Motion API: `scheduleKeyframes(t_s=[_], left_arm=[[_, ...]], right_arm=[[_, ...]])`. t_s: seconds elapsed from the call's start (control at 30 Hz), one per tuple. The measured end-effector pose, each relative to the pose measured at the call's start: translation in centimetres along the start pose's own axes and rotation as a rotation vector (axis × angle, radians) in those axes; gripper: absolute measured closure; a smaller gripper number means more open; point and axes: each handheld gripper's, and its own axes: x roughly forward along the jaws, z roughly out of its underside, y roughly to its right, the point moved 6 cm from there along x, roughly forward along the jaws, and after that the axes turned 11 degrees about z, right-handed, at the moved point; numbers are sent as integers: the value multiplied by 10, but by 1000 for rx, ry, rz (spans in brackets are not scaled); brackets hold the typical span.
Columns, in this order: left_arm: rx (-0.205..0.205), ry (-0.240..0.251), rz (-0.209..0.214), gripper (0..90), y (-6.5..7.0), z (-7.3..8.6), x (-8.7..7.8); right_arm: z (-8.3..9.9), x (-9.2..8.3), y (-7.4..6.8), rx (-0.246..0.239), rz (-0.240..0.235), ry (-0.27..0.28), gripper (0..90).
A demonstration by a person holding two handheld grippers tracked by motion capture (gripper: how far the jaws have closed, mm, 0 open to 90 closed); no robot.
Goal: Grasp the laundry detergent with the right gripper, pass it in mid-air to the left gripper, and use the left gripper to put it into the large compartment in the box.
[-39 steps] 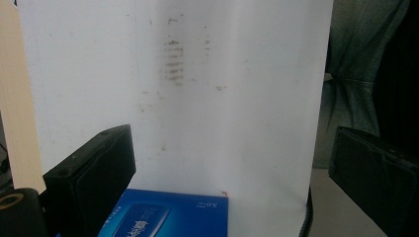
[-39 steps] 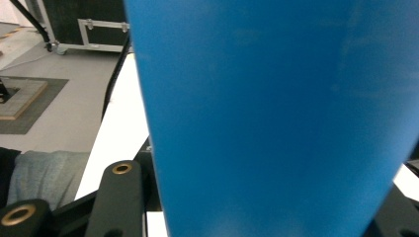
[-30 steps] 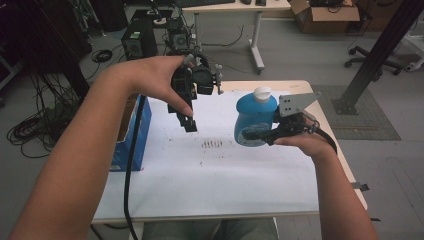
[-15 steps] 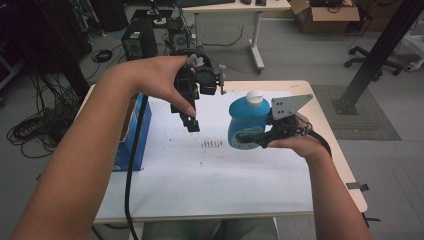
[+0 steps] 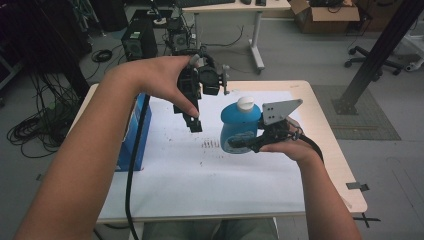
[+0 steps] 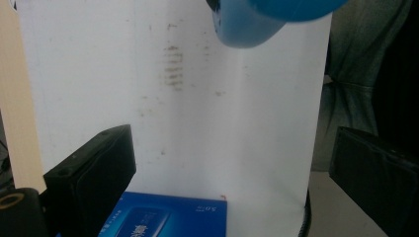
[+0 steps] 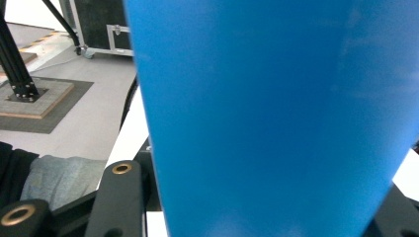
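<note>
Above the desk (image 5: 320,165), near its right side, I hold the bottle (image 5: 240,125) upright, white cap up, long axis vertical. My right tongs (image 5: 245,144) clamp its lower body. My left tongs (image 5: 194,122) hang wide open and empty beside it, pointing down.

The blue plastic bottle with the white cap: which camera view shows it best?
The high view: there the whole blue plastic bottle with the white cap shows, upright in the right gripper. The right gripper view gives a close blue wall; the left gripper view gives its rounded bottom.
</note>
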Motion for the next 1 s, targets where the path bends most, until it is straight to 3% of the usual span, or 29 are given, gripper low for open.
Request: scheduleKeyframes(t_s=[0.37, 1.0], left_arm=[[9, -15, 8, 41, 4, -7, 2], [-9, -42, 1, 41, 10, -18, 5]], right_arm=[[6, 17, -3, 7, -18, -5, 451], [7, 48, -9, 1, -45, 5, 450]])
